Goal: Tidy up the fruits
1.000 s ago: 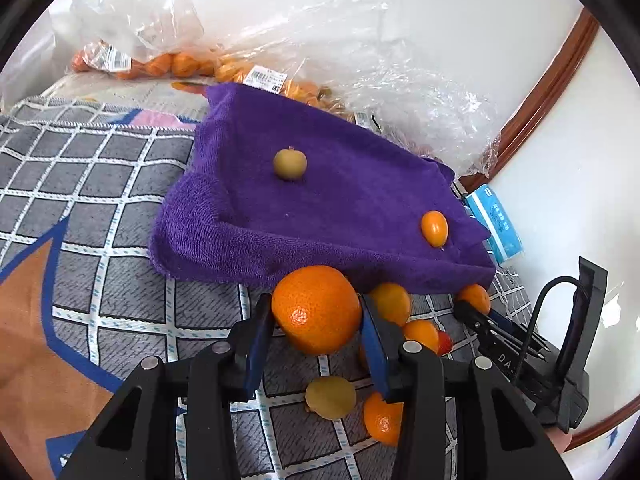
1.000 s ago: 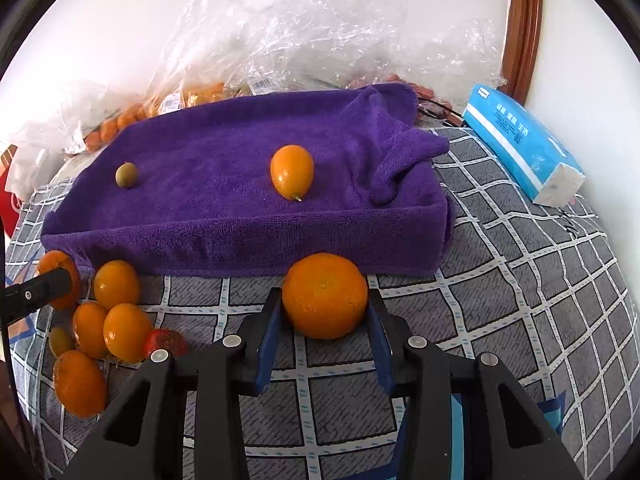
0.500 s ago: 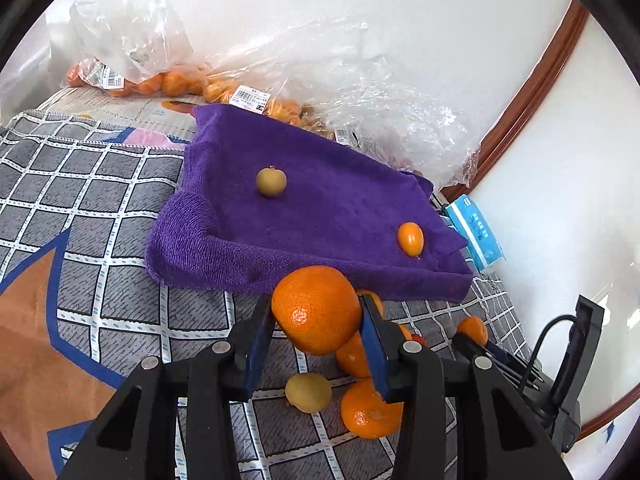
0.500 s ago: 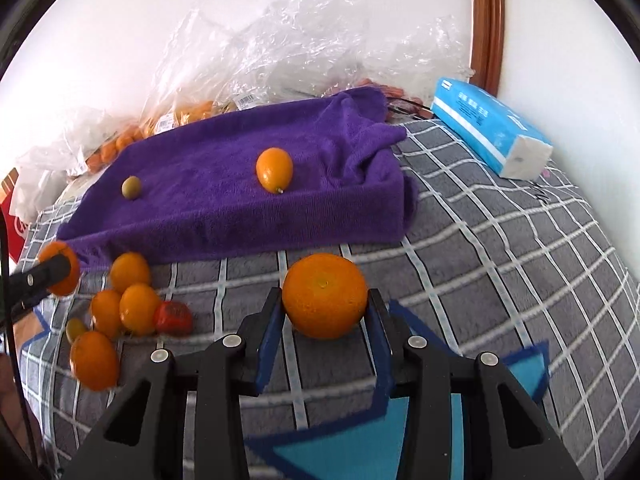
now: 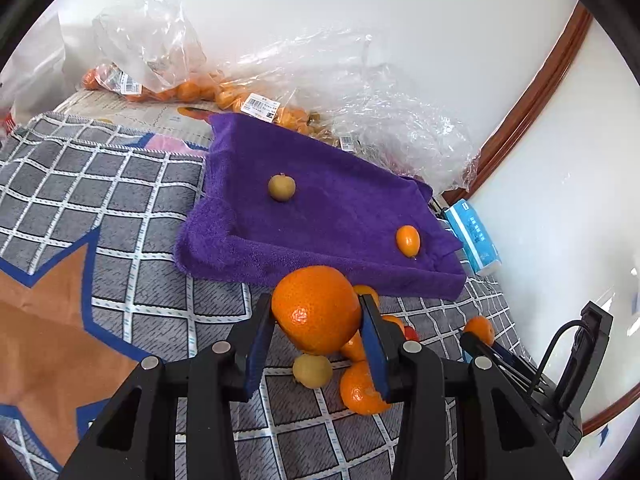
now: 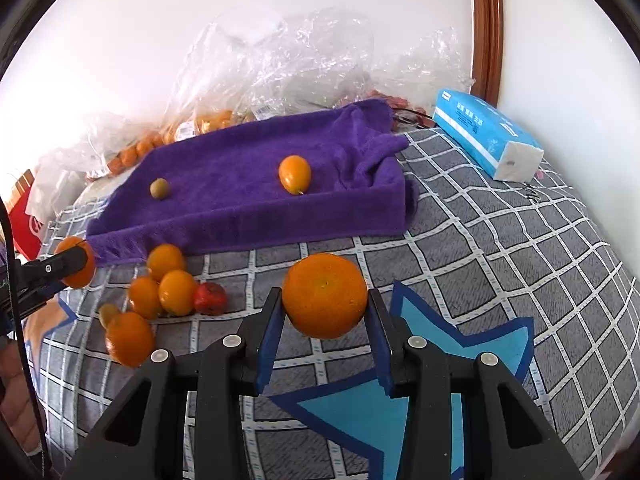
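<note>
My left gripper point(image 5: 317, 322) is shut on a big orange point(image 5: 316, 308), lifted above the checked cloth. My right gripper point(image 6: 325, 312) is shut on another orange point(image 6: 325, 295), also in the air. Behind both lies a purple towel point(image 5: 340, 216) point(image 6: 240, 184) bearing a small green-brown fruit point(image 5: 281, 187) point(image 6: 159, 188) and a kumquat point(image 5: 407, 240) point(image 6: 295, 174). In front of the towel sits a loose pile of oranges point(image 6: 166, 280), a red fruit point(image 6: 210, 298) and a green fruit point(image 5: 312, 370). At the right wrist view's left edge the other gripper point(image 6: 52, 270) shows with its orange point(image 6: 78, 262).
Clear plastic bags point(image 5: 360, 96) with small oranges lean on the white wall behind the towel. A blue tissue pack point(image 6: 486, 134) lies right of the towel. The checked cloth point(image 6: 500, 248) with star patterns covers the surface. A hand point(image 6: 16, 396) shows at the lower left.
Both grippers have pulled back and risen with their oranges. The towel and the fruit pile look farther away and smaller in both views.
</note>
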